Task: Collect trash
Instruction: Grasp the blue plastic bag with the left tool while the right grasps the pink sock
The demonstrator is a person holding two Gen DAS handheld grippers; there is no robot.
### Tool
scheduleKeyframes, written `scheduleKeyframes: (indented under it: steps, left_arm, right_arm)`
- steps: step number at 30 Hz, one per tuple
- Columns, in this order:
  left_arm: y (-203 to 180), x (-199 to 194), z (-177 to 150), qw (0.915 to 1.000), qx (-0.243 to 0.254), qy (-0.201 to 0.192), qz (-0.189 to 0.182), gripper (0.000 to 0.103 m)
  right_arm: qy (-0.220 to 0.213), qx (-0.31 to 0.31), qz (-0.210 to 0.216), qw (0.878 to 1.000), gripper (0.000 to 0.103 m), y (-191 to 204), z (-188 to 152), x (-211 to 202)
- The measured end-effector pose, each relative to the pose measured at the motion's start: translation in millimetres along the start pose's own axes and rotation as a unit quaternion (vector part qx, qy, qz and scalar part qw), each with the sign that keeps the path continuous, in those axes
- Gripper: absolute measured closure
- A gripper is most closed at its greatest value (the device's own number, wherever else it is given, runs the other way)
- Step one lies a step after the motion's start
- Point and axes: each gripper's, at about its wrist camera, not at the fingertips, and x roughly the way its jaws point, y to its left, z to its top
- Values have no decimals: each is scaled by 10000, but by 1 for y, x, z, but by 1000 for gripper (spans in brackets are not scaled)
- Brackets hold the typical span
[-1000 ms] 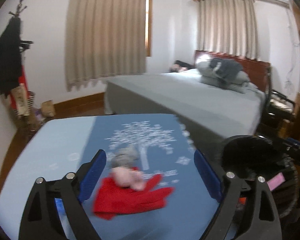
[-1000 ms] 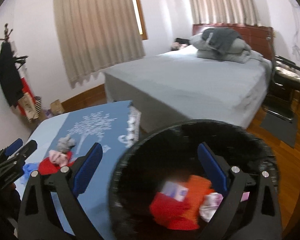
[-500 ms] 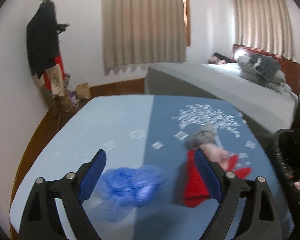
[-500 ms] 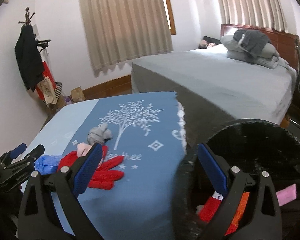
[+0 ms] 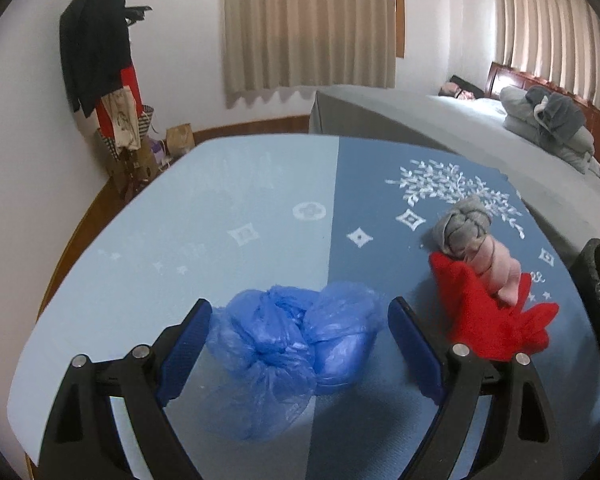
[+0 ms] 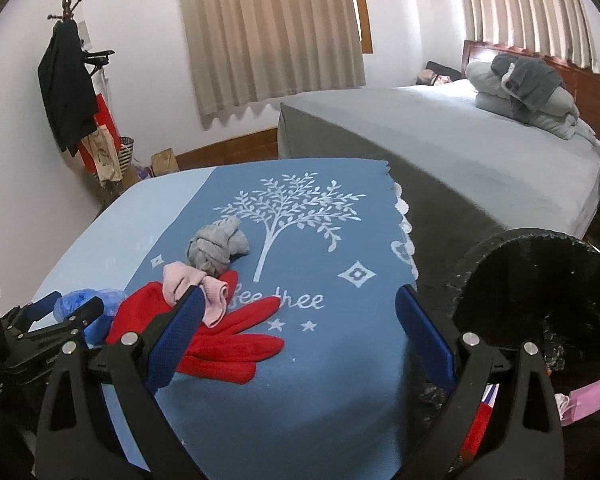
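Note:
A crumpled blue plastic bag lies on the blue tablecloth, between the open fingers of my left gripper, which do not press it. It also shows small in the right wrist view. To its right lie a red glove, a pink sock and a grey sock. My right gripper is open and empty above the cloth, right of the red glove. The black trash bin stands at the table's right edge.
A grey bed with folded bedding stands behind the table. A coat rack with clothes and bags is at the back left by the wall. The bin holds pink and red items.
My left gripper has swung left from the red glove to the blue bag, which now sits between its fingers. My right gripper has moved from over the bin to over the table.

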Motion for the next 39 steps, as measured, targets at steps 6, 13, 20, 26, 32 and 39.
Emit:
scheduleKeyframes:
  steps: [6, 13, 20, 26, 32, 39]
  left_arm:
    - [1, 12, -1, 9995, -14, 300, -95, 18]
    - [1, 21, -2, 9982, -6, 532, -284, 36]
    - [-3, 16, -3, 9982, 74, 433, -403, 51]
    - [0, 9, 4, 9988, -67, 270, -414, 52]
    - [1, 2, 20, 9993, -36, 51, -376, 52]
    - [13, 5, 28, 9995, -128, 3, -304, 52]
  right_arm:
    - [73, -37, 28, 10000, 10, 5, -4, 6]
    - [138, -76, 81, 9998, 10, 10, -6, 10]
    - [204, -101, 151, 9996, 10, 15, -6, 15]
    - [247, -128, 258, 9993, 10, 23, -3, 19]
    - [293, -166, 392, 9987, 10, 36, 4, 29]
    - [441, -254, 539, 9972, 17, 56, 8, 45]
